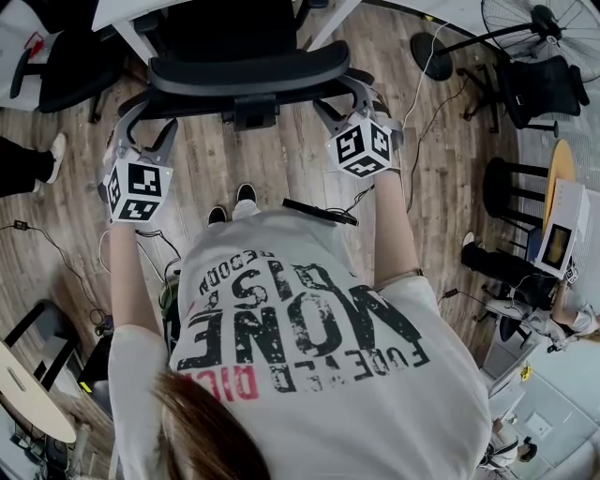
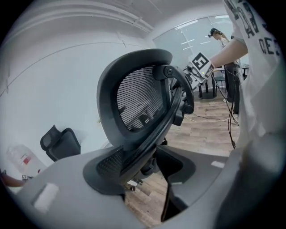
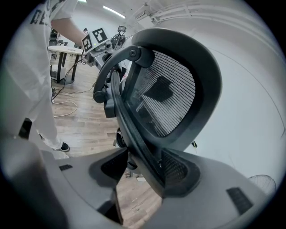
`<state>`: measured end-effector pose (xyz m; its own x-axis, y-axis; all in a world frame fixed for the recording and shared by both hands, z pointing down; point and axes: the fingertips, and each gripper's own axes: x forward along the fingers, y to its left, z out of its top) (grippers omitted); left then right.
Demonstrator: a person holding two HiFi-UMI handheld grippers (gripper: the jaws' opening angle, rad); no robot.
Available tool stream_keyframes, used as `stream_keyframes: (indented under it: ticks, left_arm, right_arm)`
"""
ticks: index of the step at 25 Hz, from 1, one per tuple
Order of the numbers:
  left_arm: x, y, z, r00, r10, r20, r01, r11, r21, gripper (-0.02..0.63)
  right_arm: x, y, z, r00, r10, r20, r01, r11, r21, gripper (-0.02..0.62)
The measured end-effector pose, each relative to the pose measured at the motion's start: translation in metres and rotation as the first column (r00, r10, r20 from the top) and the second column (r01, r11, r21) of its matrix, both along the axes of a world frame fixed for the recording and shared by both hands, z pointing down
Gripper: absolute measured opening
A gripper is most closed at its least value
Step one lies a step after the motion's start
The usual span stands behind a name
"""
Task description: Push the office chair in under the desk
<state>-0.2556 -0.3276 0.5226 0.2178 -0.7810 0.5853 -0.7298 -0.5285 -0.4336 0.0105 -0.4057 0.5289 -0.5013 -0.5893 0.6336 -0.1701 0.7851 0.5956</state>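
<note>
While gripped from behind, office chair (image 1: 244, 70): seat at the edge of the desk (image 1: 117, 9), backrest toward the person.
Left gripper (image 1: 145, 141): jaws closed on the backrest's left edge.
Right gripper (image 1: 352, 98): jaws closed on the backrest's right edge.

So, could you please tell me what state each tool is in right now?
Left tool: closed on the chair backrest.
Right tool: closed on the chair backrest too.
</note>
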Motion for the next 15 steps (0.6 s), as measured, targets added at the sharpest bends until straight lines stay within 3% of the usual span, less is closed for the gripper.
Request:
stream_keyframes:
  ticks: [4,10,12,14,15]
  left_arm:
    - [-0.002,0.004,-0.010,0.995,-0.049,-0.083,0.051,0.998,0.025,0.224]
    - [0.001,0.010,-0.030,0.977,-0.083,-0.195,0.098,0.993,0.071,0.208]
    - [0.000,0.010,-0.036,0.967,-0.104,-0.233,0.130,0.987,0.098,0.164]
    - [0.000,0.011,-0.043,0.952,-0.125,-0.278,0.164,0.979,0.123,0.127]
    - [0.000,0.011,-0.047,0.944,-0.133,-0.303,0.181,0.974,0.133,0.112]
  right_arm:
    - [0.002,0.004,-0.010,0.999,0.014,0.046,-0.014,1.000,-0.003,0.202]
    - [0.012,0.012,-0.027,0.976,0.081,0.204,-0.073,0.996,-0.046,0.199]
    - [0.014,0.013,-0.036,0.936,0.141,0.324,-0.116,0.989,-0.096,0.154]
    - [0.017,0.013,-0.047,0.874,0.205,0.441,-0.158,0.977,-0.142,0.069]
    - [0.019,0.013,-0.052,0.842,0.235,0.486,-0.175,0.970,-0.166,0.057]
